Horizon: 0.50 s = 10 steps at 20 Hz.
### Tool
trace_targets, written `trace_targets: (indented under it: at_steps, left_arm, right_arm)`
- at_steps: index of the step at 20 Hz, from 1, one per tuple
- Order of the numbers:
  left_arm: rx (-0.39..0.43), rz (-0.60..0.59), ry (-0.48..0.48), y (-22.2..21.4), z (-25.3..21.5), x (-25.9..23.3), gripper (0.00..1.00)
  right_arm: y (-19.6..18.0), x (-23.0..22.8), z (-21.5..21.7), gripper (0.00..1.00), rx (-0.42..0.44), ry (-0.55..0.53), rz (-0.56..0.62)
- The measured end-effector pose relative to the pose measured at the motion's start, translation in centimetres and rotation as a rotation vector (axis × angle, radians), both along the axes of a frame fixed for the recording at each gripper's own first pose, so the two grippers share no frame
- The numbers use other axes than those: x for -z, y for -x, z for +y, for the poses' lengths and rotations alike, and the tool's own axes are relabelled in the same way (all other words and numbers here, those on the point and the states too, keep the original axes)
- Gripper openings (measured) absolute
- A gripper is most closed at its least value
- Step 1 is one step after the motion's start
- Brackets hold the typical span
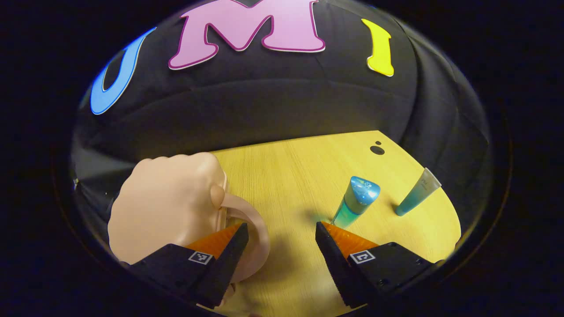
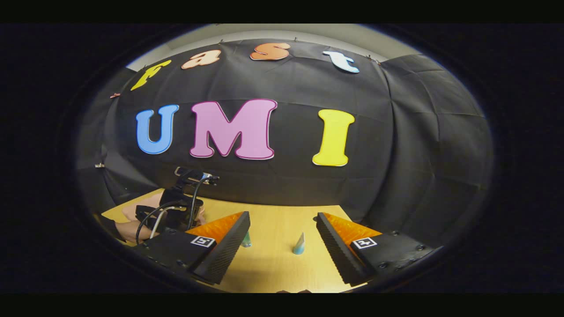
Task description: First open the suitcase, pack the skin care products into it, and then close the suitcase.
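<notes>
The desk (image 1: pixel 282 176) carries all items. The pink suitcase (image 1: pixel 163 211) lies closed at its left side, its looped handle (image 1: pixel 257 233) facing the left gripper (image 1: pixel 282 231), whose fingers stand apart with the left one at the handle, apparently positioned to open the case. Two skin care products stand upright to the right: a teal bottle (image 1: pixel 357 200) and a tube (image 1: pixel 416 193), awaiting packing. The right gripper (image 2: pixel 282 220) hangs back above the desk, fingers apart, holding nothing.
</notes>
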State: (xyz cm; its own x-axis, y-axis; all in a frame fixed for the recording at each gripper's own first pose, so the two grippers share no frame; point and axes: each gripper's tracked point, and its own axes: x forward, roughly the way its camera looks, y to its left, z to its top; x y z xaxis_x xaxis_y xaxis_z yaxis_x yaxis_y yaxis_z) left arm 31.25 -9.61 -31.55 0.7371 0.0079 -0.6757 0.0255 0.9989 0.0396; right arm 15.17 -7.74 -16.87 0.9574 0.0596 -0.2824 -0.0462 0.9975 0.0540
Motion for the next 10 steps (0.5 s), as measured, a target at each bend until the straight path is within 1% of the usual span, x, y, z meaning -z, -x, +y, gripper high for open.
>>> trace_targets:
  at_steps: [3,4,6,7,8,9,10]
  left_arm:
    - [-0.033,0.057,-0.026,0.0,0.7,1.8,0.87]
    - [-0.042,0.071,-0.031,-0.1,0.9,2.3,0.86]
    - [-0.034,0.108,-0.015,0.2,0.7,3.2,0.81]
    - [-0.029,0.115,-0.018,0.3,0.7,3.2,0.74]
    - [-0.024,0.115,-0.033,0.1,1.2,3.4,0.71]
    - [-0.037,0.108,-0.068,-0.1,2.2,3.3,0.65]
    - [-0.053,0.108,-0.074,-0.3,2.9,3.5,0.55]
  right_arm:
    - [-1.0,1.1,-0.2,0.96,-0.034,0.040,0.004]
    - [-1.3,1.4,-0.3,0.96,-0.046,0.048,0.002]
    - [-1.7,1.8,0.1,0.97,-0.069,0.037,0.007]
    - [-1.7,1.9,0.1,0.97,-0.070,0.031,0.008]
    - [-1.7,2.0,0.1,0.97,-0.069,0.024,0.008]
    - [-1.7,2.1,0.2,0.97,-0.066,0.019,0.011]
    - [-1.7,2.4,0.2,0.97,-0.064,0.015,0.017]
